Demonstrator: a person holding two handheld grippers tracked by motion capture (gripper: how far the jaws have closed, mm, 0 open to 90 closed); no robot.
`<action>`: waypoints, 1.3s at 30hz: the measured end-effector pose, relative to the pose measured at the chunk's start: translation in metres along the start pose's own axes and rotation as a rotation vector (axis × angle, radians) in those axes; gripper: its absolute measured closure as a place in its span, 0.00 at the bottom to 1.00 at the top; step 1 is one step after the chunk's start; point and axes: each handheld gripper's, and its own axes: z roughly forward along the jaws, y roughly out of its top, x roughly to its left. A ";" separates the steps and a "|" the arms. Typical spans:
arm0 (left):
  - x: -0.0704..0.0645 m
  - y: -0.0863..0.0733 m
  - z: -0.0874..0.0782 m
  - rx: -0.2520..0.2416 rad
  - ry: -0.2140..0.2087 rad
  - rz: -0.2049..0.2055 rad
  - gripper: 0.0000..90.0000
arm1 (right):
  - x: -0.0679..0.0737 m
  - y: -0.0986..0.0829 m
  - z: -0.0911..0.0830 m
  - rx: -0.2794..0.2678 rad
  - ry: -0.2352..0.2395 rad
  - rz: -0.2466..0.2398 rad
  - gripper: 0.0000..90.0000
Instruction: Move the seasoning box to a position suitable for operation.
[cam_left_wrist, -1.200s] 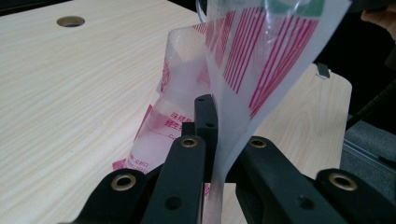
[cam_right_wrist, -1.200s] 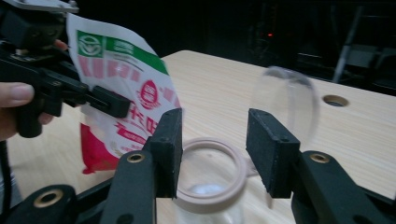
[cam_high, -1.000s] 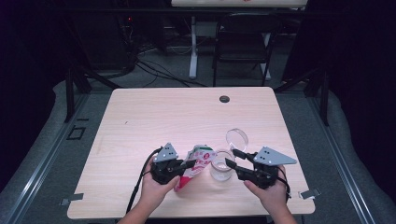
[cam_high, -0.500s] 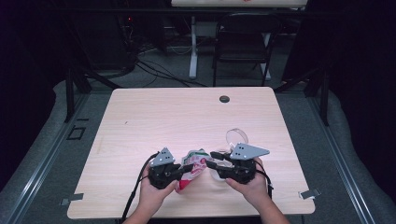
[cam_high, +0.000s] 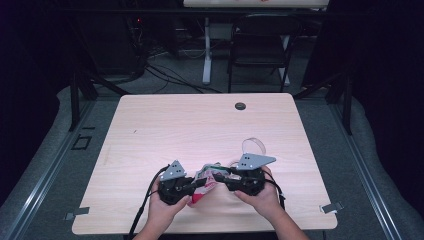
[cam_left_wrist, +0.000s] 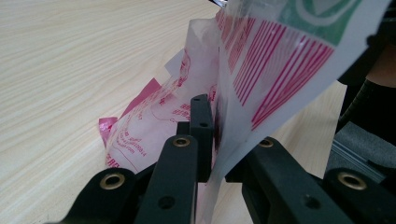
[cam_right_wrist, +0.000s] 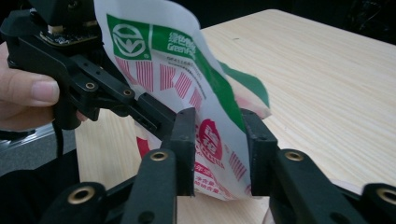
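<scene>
Left claw (cam_high: 196, 184) clamped on bag (cam_high: 204, 181) edge | right claw (cam_high: 220, 178) jaws straddle the bag's other side, contact unclear, cannot tell if closed | bag low centre of high view, raised off table (cam_high: 200, 125) between claws | step: likely opening bag | next: firm right grip, pull sides apart gently; clear ring (cam_high: 253, 146) just behind right claw

The high view looks forward and down on the tabletop (cam_high: 150, 130); both tool views sit close against the plastic bag (cam_high: 202, 180), facing each other.
</scene>
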 end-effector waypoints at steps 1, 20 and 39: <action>0.000 0.000 0.000 0.000 0.001 0.000 0.96 | 0.000 0.000 0.001 0.005 0.010 0.001 0.82; 0.001 -0.002 -0.001 0.011 0.012 0.003 0.91 | 0.000 -0.001 0.003 0.026 0.055 -0.001 1.00; 0.001 -0.004 -0.005 -0.003 0.049 0.040 0.79 | 0.015 0.012 -0.002 0.015 0.002 -0.014 1.00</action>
